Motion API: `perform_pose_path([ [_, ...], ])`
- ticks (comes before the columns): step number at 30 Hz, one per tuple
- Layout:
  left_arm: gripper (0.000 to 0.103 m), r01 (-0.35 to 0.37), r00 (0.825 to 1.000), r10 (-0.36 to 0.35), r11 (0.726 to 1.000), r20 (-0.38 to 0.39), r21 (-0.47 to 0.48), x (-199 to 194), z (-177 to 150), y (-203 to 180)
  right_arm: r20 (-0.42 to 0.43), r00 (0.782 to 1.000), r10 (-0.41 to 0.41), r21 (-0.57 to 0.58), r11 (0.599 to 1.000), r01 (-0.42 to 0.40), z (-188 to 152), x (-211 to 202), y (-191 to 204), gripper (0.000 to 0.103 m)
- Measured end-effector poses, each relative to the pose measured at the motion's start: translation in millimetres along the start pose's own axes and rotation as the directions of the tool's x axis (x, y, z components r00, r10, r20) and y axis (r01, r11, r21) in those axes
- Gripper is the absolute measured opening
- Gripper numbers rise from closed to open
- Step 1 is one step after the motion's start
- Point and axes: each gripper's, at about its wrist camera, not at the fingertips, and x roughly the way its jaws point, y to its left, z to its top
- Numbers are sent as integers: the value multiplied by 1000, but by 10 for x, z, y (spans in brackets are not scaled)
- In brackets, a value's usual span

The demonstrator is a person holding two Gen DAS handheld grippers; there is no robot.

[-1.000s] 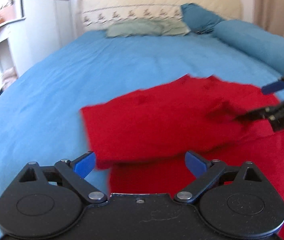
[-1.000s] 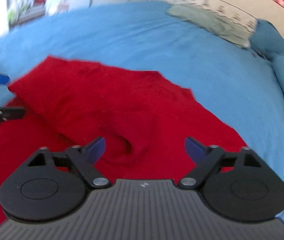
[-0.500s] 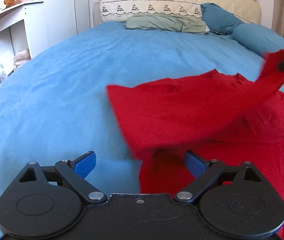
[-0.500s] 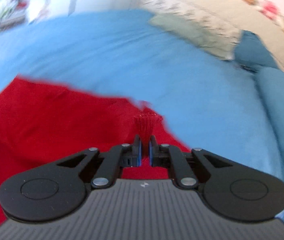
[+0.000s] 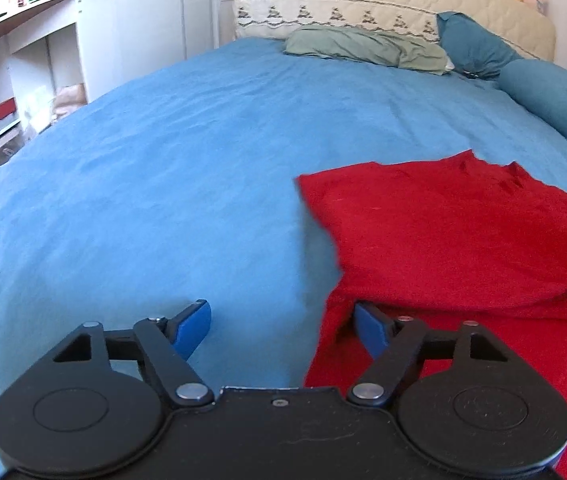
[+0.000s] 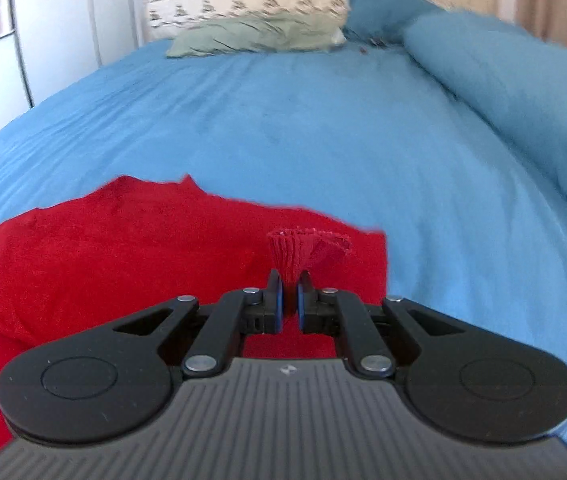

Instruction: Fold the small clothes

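The right claw [image 6: 289, 294] is clenched on a bunched tuft of the red garment [image 6: 131, 256], the cloth fanning out just past its fingertips. Half a second ago it held the same pinch with the cloth lifted; a second ago its jaws stood wide over the fabric. So the grasp has been made and the flap carried: in the left wrist view the raised red corner that hung in the air at the right is gone, and the upper layer now lies down over the lower one. I judge that one fold is being laid or has just landed, and the next call is to let go and smooth it.

The left claw [image 5: 283, 330] is released, jaws spread, holding nothing. It hangs low over the bed [image 5: 143, 184], straddling the garment's left edge: the left finger over bare blue cover, the right finger over red cloth. Since a second ago the garment sits further to the right in this view.

The red garment [image 5: 455, 236] lies on the near part of the bed, right of the left claw, folded double, its far edge well short of the pillows [image 5: 367, 46] at the head end.
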Motion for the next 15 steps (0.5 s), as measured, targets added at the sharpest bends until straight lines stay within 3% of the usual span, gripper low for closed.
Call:
perform_pose_path([
  [3, 81, 3, 1000, -3, 1000, -1, 3, -51, -57, 53, -43, 999, 1, -5, 1000, -1, -241, -73, -130, 28],
  [5, 81, -5, 1000, 5, 1000, 2, 24, -109, -90, 51, -33, 999, -40, -39, 999, 39, -297, -123, -120, 51],
  [6, 80, -3, 1000, 3, 1000, 3, 28, -132, -103, 58, -15, 998, -66, -65, 996, 65, -356, -188, -117, 76],
  [7, 80, 3, 1000, -3, 1000, 5, 30, -166, -119, 67, 23, 996, -82, -109, 990, 84, -395, -274, -76, 91],
  [10, 80, 20, 1000, -20, 999, 3, 40, -232, -161, 76, 134, 991, -15, -210, 977, 43, -471, -475, 59, 100],
  [13, 80, 21, 1000, -21, 999, 4, 49, -256, -188, 34, 102, 992, 68, -214, 976, -45, -413, -390, 210, 100],
  [15, 80, 19, 1000, -19, 999, -2, 46, -267, -202, 19, 43, 996, 80, -193, 979, -70, -412, -216, 281, 100],
])
